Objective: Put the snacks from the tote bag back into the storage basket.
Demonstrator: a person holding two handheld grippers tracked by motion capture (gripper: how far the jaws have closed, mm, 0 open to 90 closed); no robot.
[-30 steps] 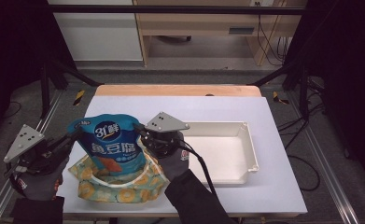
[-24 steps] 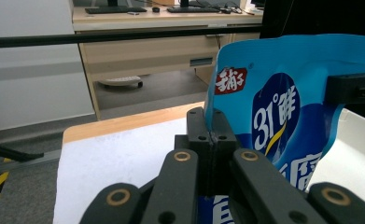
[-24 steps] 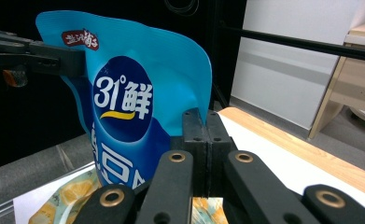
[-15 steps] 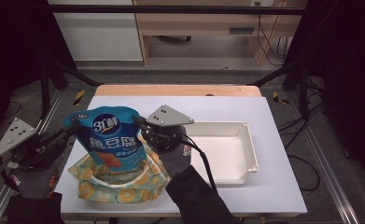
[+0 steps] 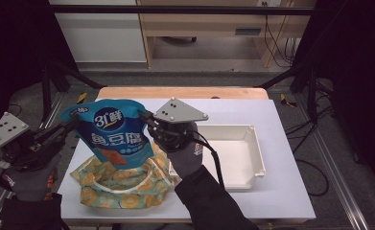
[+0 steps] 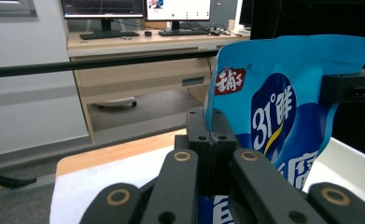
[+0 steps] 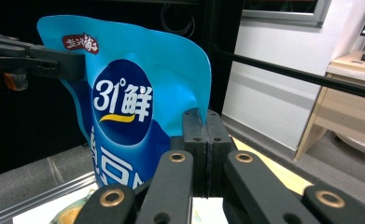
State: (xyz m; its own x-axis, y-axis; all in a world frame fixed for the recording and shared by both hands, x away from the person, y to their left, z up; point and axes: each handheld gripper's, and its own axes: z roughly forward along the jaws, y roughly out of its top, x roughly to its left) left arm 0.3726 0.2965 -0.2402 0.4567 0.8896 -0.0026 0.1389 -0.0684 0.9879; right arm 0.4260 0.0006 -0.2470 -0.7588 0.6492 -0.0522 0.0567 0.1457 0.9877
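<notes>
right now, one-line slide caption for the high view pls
Both grippers, left and right, hold a blue snack pouch above a patterned cloth bag.

The blue pouch (image 5: 115, 132) reads "31°鲜" in white near its top, with "鱼豆腐" below and a small red logo tag at its upper corner.

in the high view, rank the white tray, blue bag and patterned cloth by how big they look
1. Cloth and white tray: close in spread, and the cloth is partly hidden, so I won't rank them.
2. Blue bag: looks smaller, though it is held up nearer the camera, which enlarges it.
</notes>
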